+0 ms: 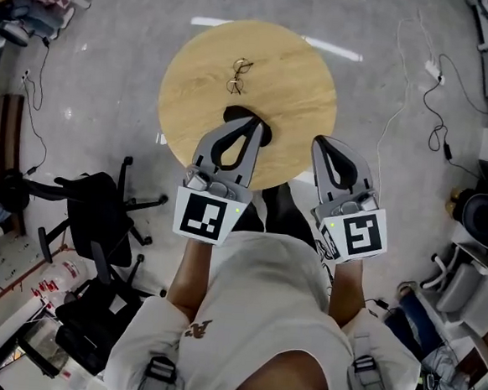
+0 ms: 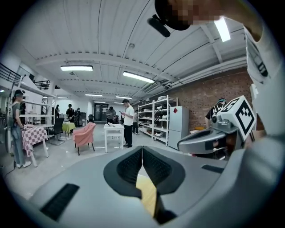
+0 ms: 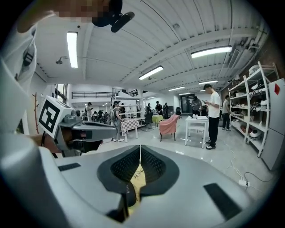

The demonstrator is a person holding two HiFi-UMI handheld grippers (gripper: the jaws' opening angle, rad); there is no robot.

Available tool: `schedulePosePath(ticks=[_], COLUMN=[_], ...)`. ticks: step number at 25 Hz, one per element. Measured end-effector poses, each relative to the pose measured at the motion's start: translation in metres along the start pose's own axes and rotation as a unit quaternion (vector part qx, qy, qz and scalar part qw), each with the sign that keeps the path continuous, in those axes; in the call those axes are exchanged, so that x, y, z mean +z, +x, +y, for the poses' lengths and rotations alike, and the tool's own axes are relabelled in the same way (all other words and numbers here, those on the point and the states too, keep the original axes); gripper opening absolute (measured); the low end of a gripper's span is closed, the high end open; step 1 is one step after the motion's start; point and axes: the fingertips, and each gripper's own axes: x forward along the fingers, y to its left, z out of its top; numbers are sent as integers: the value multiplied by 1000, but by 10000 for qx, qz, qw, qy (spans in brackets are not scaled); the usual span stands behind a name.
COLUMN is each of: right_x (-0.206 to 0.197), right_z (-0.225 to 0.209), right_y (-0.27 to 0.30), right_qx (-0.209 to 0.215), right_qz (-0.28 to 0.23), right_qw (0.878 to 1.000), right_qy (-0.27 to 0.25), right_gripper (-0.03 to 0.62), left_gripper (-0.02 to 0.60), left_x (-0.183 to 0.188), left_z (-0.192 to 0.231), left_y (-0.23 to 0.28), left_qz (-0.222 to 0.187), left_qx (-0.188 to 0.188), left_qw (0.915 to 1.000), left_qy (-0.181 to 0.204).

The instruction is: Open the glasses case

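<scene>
In the head view a round wooden table [image 1: 303, 85] carries a pair of thin-framed glasses [image 1: 239, 75] near its middle. A black glasses case [image 1: 233, 113] lies closer to me, partly hidden behind my left gripper [image 1: 255, 122]. That gripper hovers over the case with its jaws shut and nothing between them. My right gripper [image 1: 322, 142] sits to the right, over the table's near edge, also shut and empty. In the right gripper view the pads [image 3: 153, 164] meet, and the case [image 3: 128, 192] and the glasses [image 3: 138, 171] show through the gap below them. The left gripper view shows closed pads [image 2: 156, 167] too.
A black office chair [image 1: 100, 212] stands left of the table on the grey floor, and cables [image 1: 432, 104] trail at the right. The gripper views show a big hall with people standing, shelves [image 2: 158, 118], a white table [image 3: 198, 122] and a pink chair [image 2: 84, 136].
</scene>
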Motion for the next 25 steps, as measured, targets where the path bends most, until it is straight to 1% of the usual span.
schedulePosePath(ticks=[4,7,9,15,19,25], right_x=[-14,-26,-37,-66,-87,-120], right_z=[-7,-13,-13,-16,-18,-18], right_y=[12,24,33,53,61,71], right_qx=[133,127,106,-156,-317,-349], right_qz=[73,124,192,432,594,817], right_qw=[9999,9998,9998,9989,9977,9960], right_qy=[11,13,37,-33,10,97], right_gripper=[21,21,21,21,21,21], left_gripper=[20,21,21,20,21,20], left_x=[-17,-32,-44,-82,-106,-138], left_z=[3,8,13,30,41,48], left_y=[10,19,20,18,17,24], left_qz=[95,129,169,356,540,730], left_qx=[140,155,157,111,73,81], left_qw=[9999,9998,9997,9985,9976,9961], left_qy=[-13,-9,-89,-401,-432,-485])
